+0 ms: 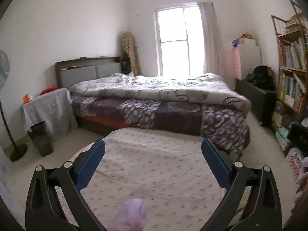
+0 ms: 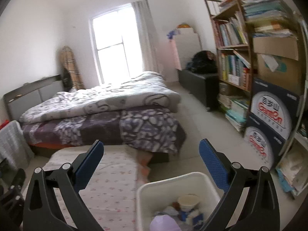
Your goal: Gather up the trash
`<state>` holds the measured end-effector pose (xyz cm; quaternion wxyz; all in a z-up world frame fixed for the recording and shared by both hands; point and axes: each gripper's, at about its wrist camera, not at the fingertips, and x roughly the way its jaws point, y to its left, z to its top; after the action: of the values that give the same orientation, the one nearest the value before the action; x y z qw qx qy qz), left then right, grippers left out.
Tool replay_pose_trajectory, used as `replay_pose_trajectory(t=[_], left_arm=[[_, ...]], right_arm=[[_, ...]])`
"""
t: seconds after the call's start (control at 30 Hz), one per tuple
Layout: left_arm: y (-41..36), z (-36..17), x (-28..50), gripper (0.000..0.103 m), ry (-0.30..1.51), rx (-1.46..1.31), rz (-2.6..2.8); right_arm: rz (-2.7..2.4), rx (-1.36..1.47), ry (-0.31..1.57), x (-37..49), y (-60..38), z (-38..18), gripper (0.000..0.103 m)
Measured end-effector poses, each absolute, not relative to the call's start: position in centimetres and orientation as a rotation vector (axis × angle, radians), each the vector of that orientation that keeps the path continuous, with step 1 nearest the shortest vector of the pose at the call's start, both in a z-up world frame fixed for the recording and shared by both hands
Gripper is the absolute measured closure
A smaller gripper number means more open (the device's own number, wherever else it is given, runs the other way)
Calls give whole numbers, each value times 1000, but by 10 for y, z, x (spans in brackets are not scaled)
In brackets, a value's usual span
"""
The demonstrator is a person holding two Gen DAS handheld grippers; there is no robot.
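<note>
Below our right gripper (image 2: 151,158), fingers spread and empty, white bin (image 2: 173,180) already holds trash incl. purple bag (image 2: 163,223); left gripper (image 1: 153,156) spread too, collection looks nearly done

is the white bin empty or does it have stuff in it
Not empty. In the right wrist view the white bin holds a paper cup, a purple bag and other scraps, filling only its lower part.

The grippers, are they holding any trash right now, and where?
No. The left gripper and the right gripper both stand wide open with nothing between their blue pads.
</note>
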<state>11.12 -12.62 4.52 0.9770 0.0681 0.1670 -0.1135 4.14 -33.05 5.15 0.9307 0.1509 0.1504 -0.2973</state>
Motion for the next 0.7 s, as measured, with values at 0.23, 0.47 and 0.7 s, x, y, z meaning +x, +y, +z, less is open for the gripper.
replay_pose_trajectory(t=[0.23,0.47,0.7], left_arm=[[-88,45,125,7,387,124,-169],[-65,41,136,7,416,121,-102],[-47,37,146,7,464,105,-97]], right_arm=[[-533,237,330,64,-284,48,7],[-490,186,358,83,-253,39,7],[-451,196,394,101,-237,31,7]])
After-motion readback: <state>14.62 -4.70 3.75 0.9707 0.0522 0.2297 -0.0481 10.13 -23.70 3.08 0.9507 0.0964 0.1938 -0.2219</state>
